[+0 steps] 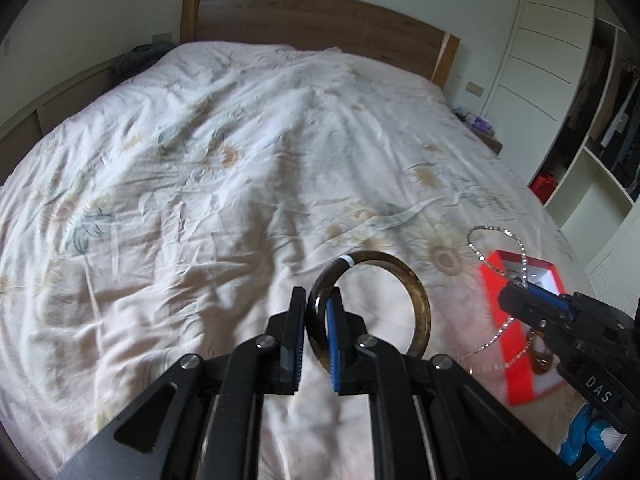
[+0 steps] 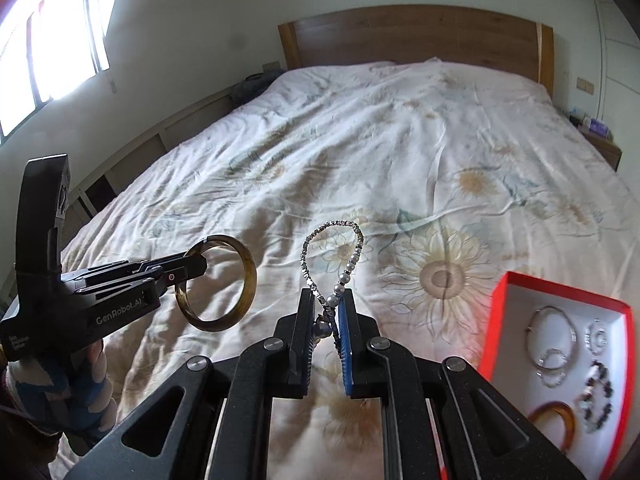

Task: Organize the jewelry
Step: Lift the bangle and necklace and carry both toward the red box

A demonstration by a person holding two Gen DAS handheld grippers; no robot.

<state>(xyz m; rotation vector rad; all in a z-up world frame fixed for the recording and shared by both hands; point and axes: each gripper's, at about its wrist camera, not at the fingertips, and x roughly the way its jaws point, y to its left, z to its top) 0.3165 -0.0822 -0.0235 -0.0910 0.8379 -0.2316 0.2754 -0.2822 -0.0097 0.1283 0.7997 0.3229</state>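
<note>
My left gripper (image 1: 318, 300) is shut on a brown translucent bangle (image 1: 416, 292) and holds it above the bed; the bangle also shows in the right wrist view (image 2: 246, 276) with the left gripper (image 2: 192, 266). My right gripper (image 2: 328, 300) is shut on a silver bead-and-pearl bracelet (image 2: 352, 236) that loops up from the fingers. In the left wrist view the right gripper (image 1: 516, 292) holds the bracelet (image 1: 496, 234) over the red box (image 1: 520, 360). The red box (image 2: 508, 320) with a white lining holds several bracelets and an amber bangle (image 2: 554, 414).
A floral bedspread (image 1: 200, 180) covers the bed, with a wooden headboard (image 1: 320, 20) behind. White wardrobe and open shelves (image 1: 580, 100) stand at the right. A window (image 2: 52, 40) is at the left. A nightstand (image 2: 600, 136) sits beside the bed.
</note>
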